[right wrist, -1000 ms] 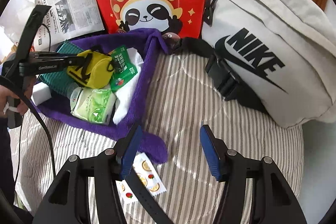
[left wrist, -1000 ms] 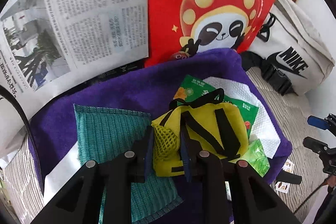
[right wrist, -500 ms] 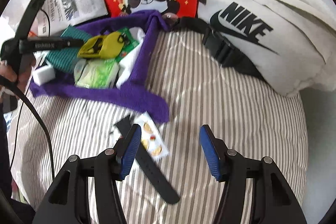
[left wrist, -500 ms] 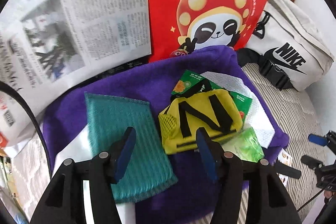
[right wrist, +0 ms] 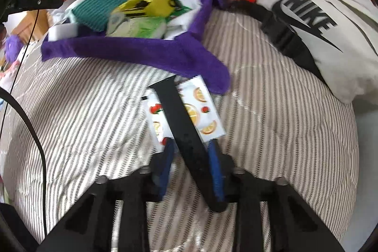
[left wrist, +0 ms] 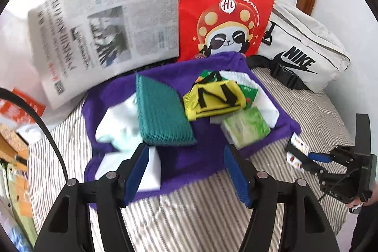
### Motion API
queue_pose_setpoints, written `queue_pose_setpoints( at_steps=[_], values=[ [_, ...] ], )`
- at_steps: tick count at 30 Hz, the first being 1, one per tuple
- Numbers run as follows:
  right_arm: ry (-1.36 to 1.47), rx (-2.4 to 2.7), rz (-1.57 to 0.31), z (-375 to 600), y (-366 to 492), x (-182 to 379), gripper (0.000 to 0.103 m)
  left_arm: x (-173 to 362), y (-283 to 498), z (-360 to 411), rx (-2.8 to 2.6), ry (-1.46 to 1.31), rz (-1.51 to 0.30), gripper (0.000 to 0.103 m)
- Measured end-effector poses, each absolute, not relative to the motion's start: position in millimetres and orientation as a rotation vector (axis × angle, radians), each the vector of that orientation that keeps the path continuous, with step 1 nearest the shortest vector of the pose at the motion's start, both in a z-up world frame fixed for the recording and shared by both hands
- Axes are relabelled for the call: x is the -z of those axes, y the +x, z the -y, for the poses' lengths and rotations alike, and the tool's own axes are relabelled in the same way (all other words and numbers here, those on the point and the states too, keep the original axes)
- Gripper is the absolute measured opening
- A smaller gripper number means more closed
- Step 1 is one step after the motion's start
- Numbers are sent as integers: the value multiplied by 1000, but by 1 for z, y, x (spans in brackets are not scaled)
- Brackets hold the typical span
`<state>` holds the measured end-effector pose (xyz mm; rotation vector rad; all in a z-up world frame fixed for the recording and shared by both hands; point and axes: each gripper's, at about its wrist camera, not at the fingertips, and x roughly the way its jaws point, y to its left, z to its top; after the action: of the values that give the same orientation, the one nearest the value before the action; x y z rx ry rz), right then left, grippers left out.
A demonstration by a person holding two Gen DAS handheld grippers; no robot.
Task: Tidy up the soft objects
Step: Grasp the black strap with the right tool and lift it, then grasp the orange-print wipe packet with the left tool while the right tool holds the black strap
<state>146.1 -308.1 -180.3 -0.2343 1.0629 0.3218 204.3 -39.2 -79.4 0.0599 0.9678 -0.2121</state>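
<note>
A purple towel [left wrist: 189, 157] lies on the striped bed. On it rest a teal knit cloth [left wrist: 160, 112], a yellow pouch with black straps [left wrist: 212, 100], a green tissue pack [left wrist: 245, 129] and a white block [left wrist: 151, 171]. My left gripper [left wrist: 186, 172] hovers above the towel's near edge; its jaws are opening with nothing between them. A black strap [right wrist: 177, 115] lies across a fruit-print packet [right wrist: 200, 108] just off the towel's corner. My right gripper [right wrist: 191, 157] points down at them, and its jaws are closing on the strap and the packet's near end.
A red panda-print bag [left wrist: 226, 6] and a newspaper [left wrist: 113, 23] stand behind the towel. A white Nike bag [right wrist: 314, 23] with a black buckle strap fills the right side. A cable [right wrist: 23, 119] trails over the bed at left. Striped sheet lies in front.
My left gripper let go of the yellow pouch, opened and pulled back and up. My right gripper dropped toward the strap and packet and closed around them.
</note>
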Motion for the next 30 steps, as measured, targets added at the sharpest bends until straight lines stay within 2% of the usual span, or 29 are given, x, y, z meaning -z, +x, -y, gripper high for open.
queue_pose_setpoints(
  at_steps=[5,10,15,30],
  values=[
    [-216,-366,-1105,294,135,179,21,87,184,29,210,45,-980,64],
    [-256,-362,-1110,275,122,181,25,90,166,25,231,26,-982,64],
    [-231,-332,-1085,270,127,182,21,100,156,24,236,12,-994,64],
    [-142,-464,-1086,214,109,168,21,123,135,12,258,-8,-1039,64]
  ],
)
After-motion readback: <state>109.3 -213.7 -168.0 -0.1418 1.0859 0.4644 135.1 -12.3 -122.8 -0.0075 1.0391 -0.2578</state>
